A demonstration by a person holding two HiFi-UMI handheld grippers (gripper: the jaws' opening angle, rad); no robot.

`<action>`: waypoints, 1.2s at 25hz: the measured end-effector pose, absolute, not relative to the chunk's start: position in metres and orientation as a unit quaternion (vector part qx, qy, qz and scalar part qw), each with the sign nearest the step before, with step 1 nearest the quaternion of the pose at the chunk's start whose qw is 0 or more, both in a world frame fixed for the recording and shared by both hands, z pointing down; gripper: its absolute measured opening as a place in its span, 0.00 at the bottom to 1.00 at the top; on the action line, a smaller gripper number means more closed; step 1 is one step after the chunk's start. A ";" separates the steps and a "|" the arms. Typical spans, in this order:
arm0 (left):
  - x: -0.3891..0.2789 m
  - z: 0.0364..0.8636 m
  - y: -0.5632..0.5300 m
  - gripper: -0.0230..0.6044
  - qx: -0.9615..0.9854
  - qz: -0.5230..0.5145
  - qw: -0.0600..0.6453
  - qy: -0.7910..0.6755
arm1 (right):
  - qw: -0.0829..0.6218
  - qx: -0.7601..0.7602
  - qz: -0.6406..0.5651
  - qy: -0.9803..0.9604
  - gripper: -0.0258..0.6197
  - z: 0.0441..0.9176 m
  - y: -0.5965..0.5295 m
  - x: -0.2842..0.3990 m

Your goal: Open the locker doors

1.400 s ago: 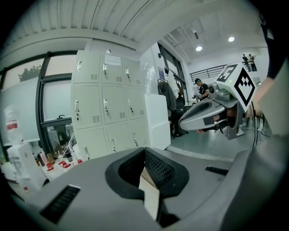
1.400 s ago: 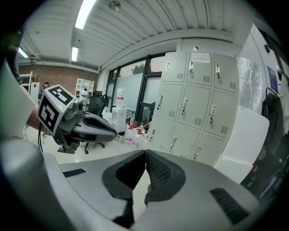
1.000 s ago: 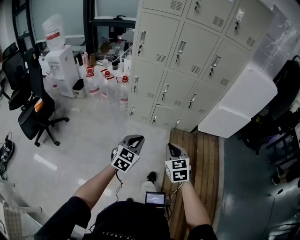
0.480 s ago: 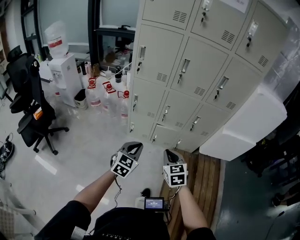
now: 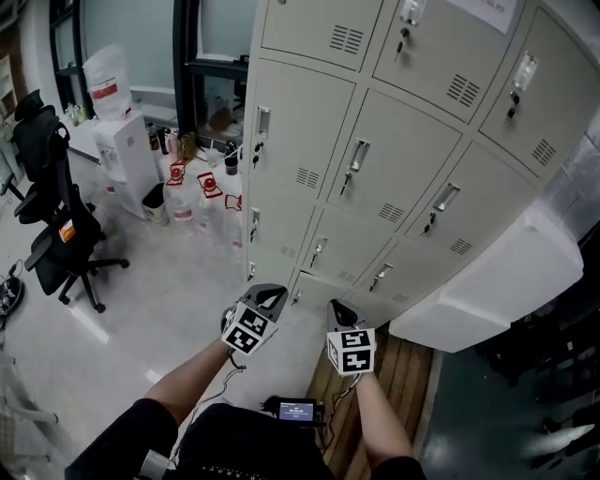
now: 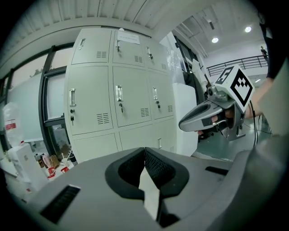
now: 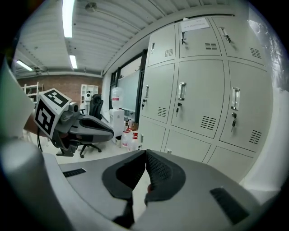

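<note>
Head view is cutting off the lockers [image 5: 375,159] at the top edge, so the highest row is showing only in part. A white box [image 5: 487,281] is standing against their right end and hiding the lower doors there. A sheet of paper [image 5: 492,9] on a top door is running out of frame, and its print is too small to read. The keys hanging under the handles are showing only as dark specks.

The lockers are standing straight ahead of the person, to the right of a dark window frame. They are pale beige metal, in three columns. Every door in view is sitting shut and flush. Each door is carrying an upright silver handle near its left edge and a small slotted vent low on its right.

The left gripper [image 5: 272,292] is hanging in front of the bottom row, clear of the doors; its jaws are pressing together with nothing between them. The right gripper [image 5: 337,307] is hovering just beside it over wooden boards [image 5: 389,394], also touching no door, its jaws likewise closed on nothing.

To the left, water bottles [image 5: 192,192] are crowding the floor by the lockers' corner, with a dispenser [image 5: 117,150] behind them and a black chair [image 5: 56,230] well apart.
</note>
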State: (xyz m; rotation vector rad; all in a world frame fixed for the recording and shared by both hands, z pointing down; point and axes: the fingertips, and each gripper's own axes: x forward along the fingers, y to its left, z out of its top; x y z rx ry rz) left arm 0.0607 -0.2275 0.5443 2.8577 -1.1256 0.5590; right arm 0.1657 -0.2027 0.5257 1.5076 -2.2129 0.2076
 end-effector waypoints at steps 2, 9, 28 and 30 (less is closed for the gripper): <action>0.071 0.543 -0.240 0.07 0.916 0.181 0.015 -0.358 | 0.221 0.545 0.080 -0.805 0.09 0.526 -0.218 0.171; 0.087 0.549 -0.288 0.07 0.920 0.183 0.018 -0.347 | 0.217 0.552 0.088 -0.800 0.09 0.533 -0.262 0.180; 0.067 0.531 -0.450 0.07 0.955 0.160 -0.030 -0.247 | 0.198 0.650 0.102 -0.727 0.09 0.517 -0.415 0.150; 0.070 0.533 -0.456 0.07 0.956 0.160 -0.032 -0.242 | 0.202 0.663 0.105 -0.713 0.09 0.518 -0.421 0.155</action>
